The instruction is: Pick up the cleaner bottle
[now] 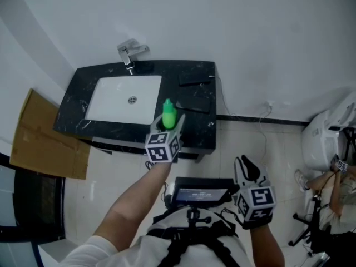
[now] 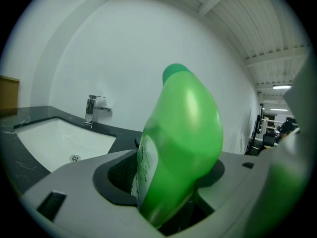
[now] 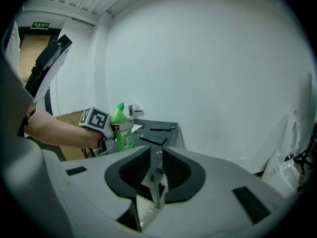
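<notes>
Left gripper view: left tongs (image 2: 166, 195) clamp glossy green bulbous cleaner bottle (image 2: 185, 133).

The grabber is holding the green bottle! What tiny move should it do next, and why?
Probably lift the left gripper straight up a little. Its jaws are closed on the tilted green cleaner bottle, which sits low at the black counter beside the sink; whether its base is off the counter cannot be told. The right gripper is shut, empty and held back.
</notes>
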The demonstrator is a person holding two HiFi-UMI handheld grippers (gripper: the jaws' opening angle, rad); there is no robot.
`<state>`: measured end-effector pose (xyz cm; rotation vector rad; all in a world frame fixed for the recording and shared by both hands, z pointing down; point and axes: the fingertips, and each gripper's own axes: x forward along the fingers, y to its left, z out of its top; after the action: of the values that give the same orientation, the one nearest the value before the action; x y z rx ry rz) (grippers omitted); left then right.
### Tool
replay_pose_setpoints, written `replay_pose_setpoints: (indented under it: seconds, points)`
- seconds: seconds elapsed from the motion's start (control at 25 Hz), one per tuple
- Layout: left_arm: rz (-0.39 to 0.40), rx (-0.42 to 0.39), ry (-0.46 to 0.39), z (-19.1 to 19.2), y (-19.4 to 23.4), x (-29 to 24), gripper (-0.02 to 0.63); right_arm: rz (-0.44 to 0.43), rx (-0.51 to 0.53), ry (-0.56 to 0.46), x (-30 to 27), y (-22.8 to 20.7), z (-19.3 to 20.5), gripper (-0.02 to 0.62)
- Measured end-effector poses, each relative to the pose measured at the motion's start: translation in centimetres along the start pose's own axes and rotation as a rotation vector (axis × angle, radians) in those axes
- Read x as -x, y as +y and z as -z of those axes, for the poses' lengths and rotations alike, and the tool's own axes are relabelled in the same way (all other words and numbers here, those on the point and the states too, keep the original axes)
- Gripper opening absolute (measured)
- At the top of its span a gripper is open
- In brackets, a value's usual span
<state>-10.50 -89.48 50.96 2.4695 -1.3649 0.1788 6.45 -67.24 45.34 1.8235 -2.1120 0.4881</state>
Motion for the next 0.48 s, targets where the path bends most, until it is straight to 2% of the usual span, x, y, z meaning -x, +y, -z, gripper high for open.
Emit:
replay_pose_setpoints:
  seconds: [0.24, 0.48]
  points:
    - [-0.02, -0.029, 0.031, 1.4, 0.2, -0.5, 0.285, 0.01, -0.002, 0.013, -0.1, -0.3, 0.4, 0.071]
    - [-0.05, -0.038, 0.021, 1.6, 0.5, -0.8, 0.258, 0.008, -0.002, 0.028, -0.4, -0.4, 0.7, 0.072]
